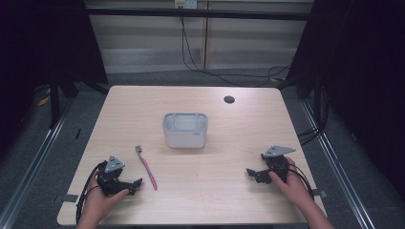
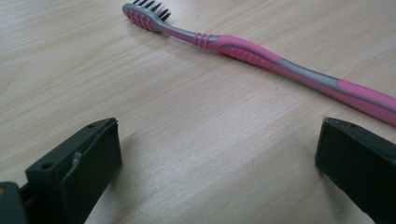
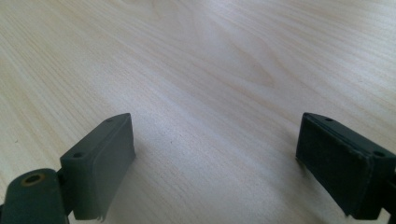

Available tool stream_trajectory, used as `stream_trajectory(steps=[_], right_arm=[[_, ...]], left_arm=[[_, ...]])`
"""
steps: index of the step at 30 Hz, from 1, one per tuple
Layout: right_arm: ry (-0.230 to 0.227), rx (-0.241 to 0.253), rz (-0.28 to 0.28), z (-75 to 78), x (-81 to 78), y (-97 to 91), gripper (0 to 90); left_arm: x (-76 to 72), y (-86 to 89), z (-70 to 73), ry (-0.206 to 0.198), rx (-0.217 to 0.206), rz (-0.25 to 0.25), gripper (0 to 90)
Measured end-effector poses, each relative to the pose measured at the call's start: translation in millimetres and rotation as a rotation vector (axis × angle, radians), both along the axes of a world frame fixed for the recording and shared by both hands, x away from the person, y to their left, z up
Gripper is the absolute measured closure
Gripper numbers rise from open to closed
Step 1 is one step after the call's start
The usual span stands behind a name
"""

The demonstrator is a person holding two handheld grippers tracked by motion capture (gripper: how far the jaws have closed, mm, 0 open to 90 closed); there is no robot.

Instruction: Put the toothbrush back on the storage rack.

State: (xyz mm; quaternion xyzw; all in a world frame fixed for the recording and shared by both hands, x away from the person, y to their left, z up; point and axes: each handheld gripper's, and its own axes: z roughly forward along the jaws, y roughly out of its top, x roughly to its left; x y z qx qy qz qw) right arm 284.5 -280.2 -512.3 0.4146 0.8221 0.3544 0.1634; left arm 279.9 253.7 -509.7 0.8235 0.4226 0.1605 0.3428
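Observation:
A pink and grey toothbrush [image 1: 146, 167] lies flat on the wooden table [image 1: 239, 129], bristle end pointing away from me. In the left gripper view the toothbrush [image 2: 261, 56] runs across the top, just beyond the jaws. My left gripper [image 1: 136, 185] rests low on the table at the front left, beside the brush handle, open with nothing between its jaws [image 2: 217, 158]. My right gripper [image 1: 252, 173] sits at the front right, open over bare wood [image 3: 215, 158]. A white rectangular holder [image 1: 185, 130] stands upright at the table's middle.
A small dark round hole [image 1: 229, 99] sits near the table's far right edge. Cables trail on the floor behind the table. Metal rails run along both sides.

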Motion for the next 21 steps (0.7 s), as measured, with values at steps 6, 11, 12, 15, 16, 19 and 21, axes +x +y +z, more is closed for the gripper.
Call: stream_trajectory(steps=[6,11,12,15,16,19,21], right_arm=[[-0.001,-0.001,0.001,-0.1,0.0,-0.1,10.9],[-0.002,-0.001,0.003,-0.1,0.0,-0.2,10.9],[-0.002,-0.001,0.003,-0.1,0.0,-0.2,10.9],[-0.001,-0.001,0.001,-0.1,-0.3,-0.1,10.9],[-0.001,0.0,0.001,0.0,-0.3,0.0,10.9],[-0.002,-0.001,0.002,-0.1,-0.3,-0.1,10.9],[-0.002,-0.001,0.002,-0.1,-0.4,-0.1,10.9]], left_arm=[[0.6,1.0,2.9,0.024,0.026,-0.015,0.1],[2.5,10.0,15.8,0.109,0.063,0.026,16.2],[3.0,10.7,18.0,0.143,0.047,0.041,16.4],[4.3,11.9,25.0,0.183,0.039,0.064,20.9],[4.8,11.9,26.7,0.188,0.027,0.072,20.8],[7.7,12.7,32.3,0.214,-0.013,0.099,20.7],[10.4,11.3,36.0,0.231,-0.02,0.102,20.6]])
